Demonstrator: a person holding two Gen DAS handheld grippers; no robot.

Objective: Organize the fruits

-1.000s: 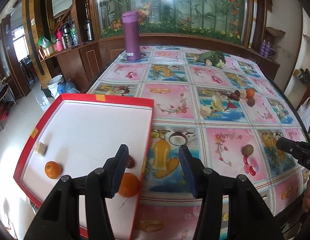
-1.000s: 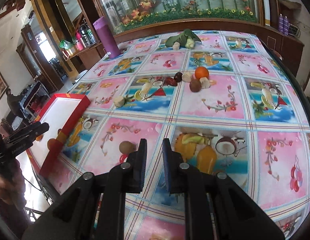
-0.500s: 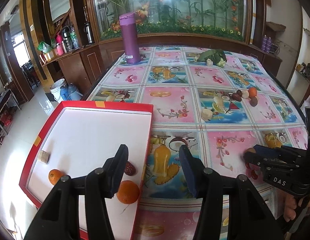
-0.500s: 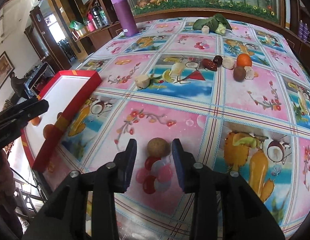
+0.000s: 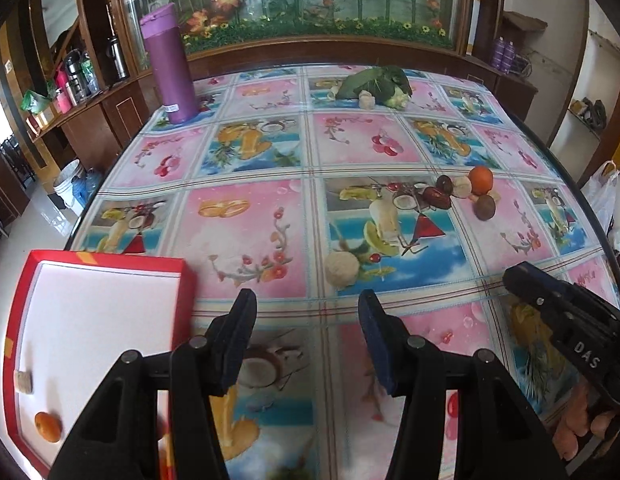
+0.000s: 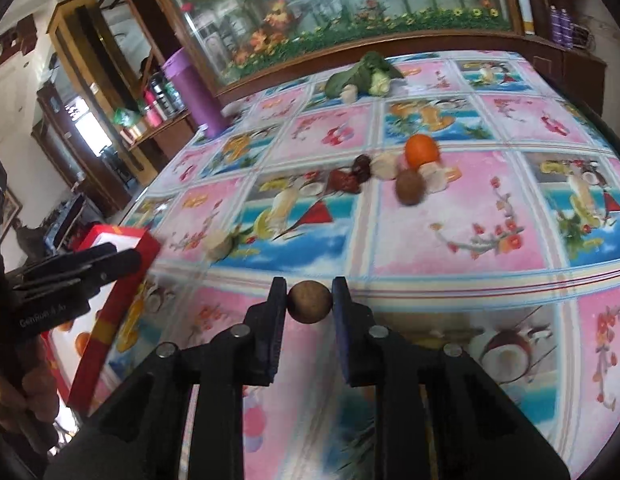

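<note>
Right gripper [image 6: 310,308]: jaws drawn in on a small round brown fruit [image 6: 310,302], each pad touching one flank. The fruit sits at the very tips, so the hold is shallow. It appears lifted clear of the counter [image 6: 450,220], though motion blur in the right wrist view leaves that a judgement.

Left gripper [image 5: 305,320]: jaws wide apart, holding nothing, poised above the counter just beside the red tray [image 5: 109,258].

The red tray lies at the counter's left edge. An orange [image 5: 47,426] and a pale cube [image 5: 23,381] lie inside it. The remaining fruit cluster [image 5: 466,192] sits well apart toward the far right, and a pale round piece [image 5: 342,268] lies between.

Step in hand, as judged: carry the brown fruit leftward to the tray.

Recommendations:
- Maintain closing pressure throughout; a round fruit held at the tips may squirt out forward.
- Keep the fingers level, not dipped.
- Clear the tray's raised wall before lowering (the left gripper stands near that path and should give way).
- Release low over bare white floor, away from the orange, so the fruit does not roll.
</note>
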